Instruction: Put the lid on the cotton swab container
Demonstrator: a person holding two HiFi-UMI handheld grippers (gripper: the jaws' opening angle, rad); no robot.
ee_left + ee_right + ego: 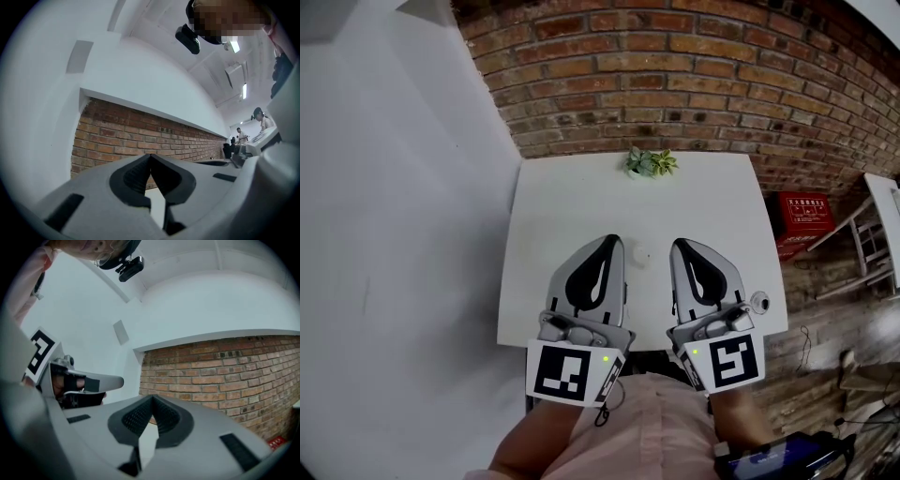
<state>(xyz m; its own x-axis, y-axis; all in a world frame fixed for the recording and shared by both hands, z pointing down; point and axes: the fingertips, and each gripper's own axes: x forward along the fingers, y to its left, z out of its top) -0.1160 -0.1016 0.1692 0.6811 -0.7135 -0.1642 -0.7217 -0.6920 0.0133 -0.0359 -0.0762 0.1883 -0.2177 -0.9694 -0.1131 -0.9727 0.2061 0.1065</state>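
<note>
Left tool (614,241), right tool (678,245) over table edge (649,339)

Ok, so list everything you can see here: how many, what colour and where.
Table: one, white, against the brick wall.
Potted plant: one, green, at the table's far edge.
Small round object: one, white, on the table between the tool tips; too small to identify.
Crate: one, red, on the floor right of the table.
Brick wall: one, red-brown, behind the table.
Left tool: one, grey, over the table, shut, empty.
Right tool: one, grey, beside it, shut, empty.
Sleeve: pink, nearest the camera.
</note>
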